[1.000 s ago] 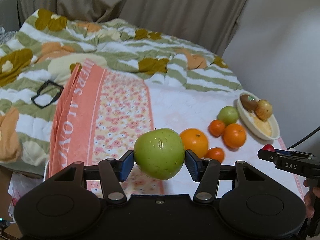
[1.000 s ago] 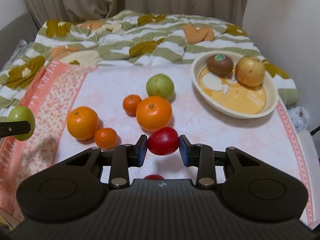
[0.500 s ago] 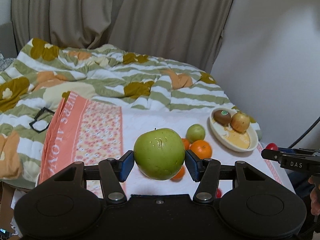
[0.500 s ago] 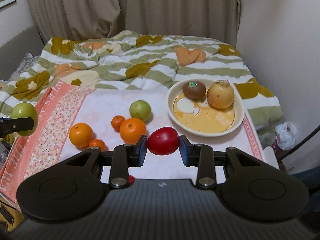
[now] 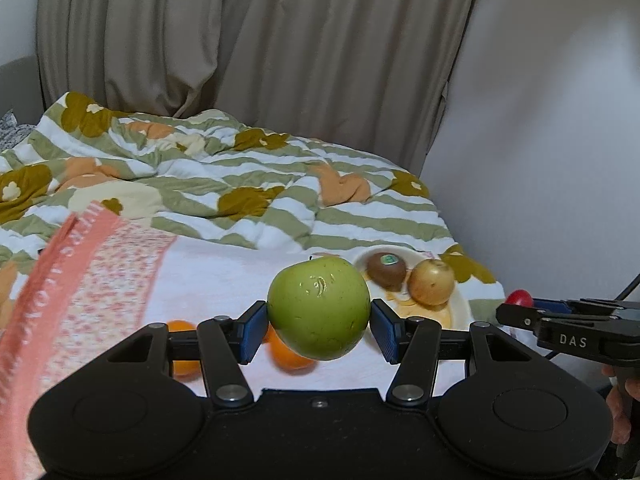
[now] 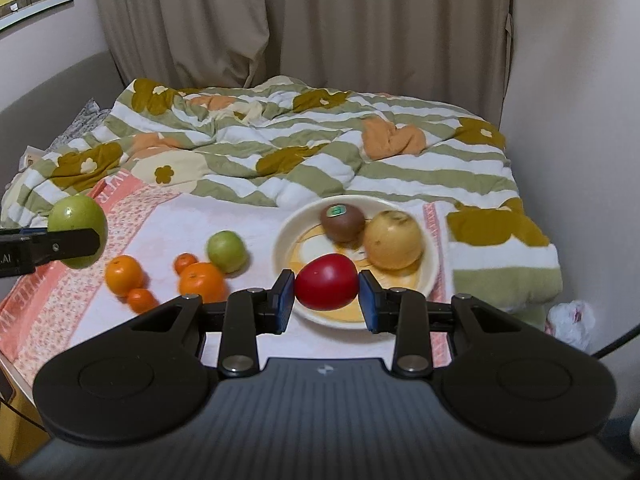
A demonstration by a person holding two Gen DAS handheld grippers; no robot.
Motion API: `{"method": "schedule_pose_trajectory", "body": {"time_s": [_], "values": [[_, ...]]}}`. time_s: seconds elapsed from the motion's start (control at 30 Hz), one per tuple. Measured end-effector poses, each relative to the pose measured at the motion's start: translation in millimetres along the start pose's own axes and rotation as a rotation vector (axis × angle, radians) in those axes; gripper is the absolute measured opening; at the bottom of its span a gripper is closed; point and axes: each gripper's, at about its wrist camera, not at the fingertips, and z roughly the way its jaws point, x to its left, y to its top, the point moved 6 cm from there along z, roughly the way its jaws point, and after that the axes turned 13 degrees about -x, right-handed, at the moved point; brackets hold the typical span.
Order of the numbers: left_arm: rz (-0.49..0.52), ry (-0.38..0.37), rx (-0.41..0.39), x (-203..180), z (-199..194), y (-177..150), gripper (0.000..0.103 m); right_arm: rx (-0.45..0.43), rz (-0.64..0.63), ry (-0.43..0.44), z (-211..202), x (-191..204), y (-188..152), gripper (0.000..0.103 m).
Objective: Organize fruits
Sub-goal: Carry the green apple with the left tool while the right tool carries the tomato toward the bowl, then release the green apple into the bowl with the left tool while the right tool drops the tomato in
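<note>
Kiwi (image 6: 343, 222) and yellow apple (image 6: 393, 240) crowd the plate's (image 6: 289, 236) far half; its near side seems open.

My left wrist camera looks forward along its fingers from above the near edge of the bed, facing the curtain (image 5: 248, 40) at 12 o'clock, with the plate (image 5: 460, 308) low at 2 o'clock. My right wrist camera sits just to the right, facing the same way, the plate (image 6: 288, 240) close at 12 o'clock. Both views share the plate, the striped quilt (image 5: 224, 184) (image 6: 320, 140) and the curtain (image 6: 320, 20); each catches the other gripper at its edge.
</note>
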Motion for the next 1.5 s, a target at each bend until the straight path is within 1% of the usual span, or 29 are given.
{"method": "schedule_pose_trajectory", "body": {"time_s": [0.17,0.33,0.47,0.77,1.03,1.27,1.37,1.4,1.43,1.47,1.5], "values": [[0.016,-0.011,0.017,-36.2,28.4,-4.7,0.06,0.016,0.003,0.004,14.6,-37.8,2.4,0.05],[0.072,-0.047,0.05,-65.1,65.3,-10.9,0.059,0.03,0.023,-0.009,29.2,-65.0,2.8,0.05],[0.129,-0.061,0.073,-77.5,95.9,-19.8,0.059,0.043,0.04,-0.031,41.5,-80.0,-0.7,0.05],[0.207,-0.09,0.166,-81.0,159.2,-38.0,0.059,0.092,0.111,-0.079,70.4,-101.8,-11.5,0.05],[0.311,-0.108,0.24,-86.2,205.6,-55.9,0.06,0.135,0.136,-0.121,90.7,-109.0,-20.1,0.05],[0.357,-0.122,0.294,-87.0,227.5,-70.8,0.06,0.157,0.147,-0.145,100.1,-112.5,-25.0,0.05],[0.376,-0.126,0.284,-89.6,228.4,-71.5,0.06,0.16,0.15,-0.154,100.8,-114.6,-25.9,0.05],[0.372,-0.132,0.28,-90.0,227.4,-70.8,0.069,0.159,0.15,-0.157,100.5,-115.1,-25.8,0.05],[0.365,-0.14,0.267,-90.4,225.0,-68.4,0.086,0.159,0.151,-0.16,100.9,-116.2,-24.7,0.05],[0.361,-0.144,0.249,-91.0,222.0,-65.0,0.092,0.157,0.151,-0.164,99.7,-116.7,-24.2,0.05],[0.361,-0.145,0.225,-91.4,217.4,-60.7,0.095,0.153,0.152,-0.167,98.0,-117.4,-23.2,0.05]]}}
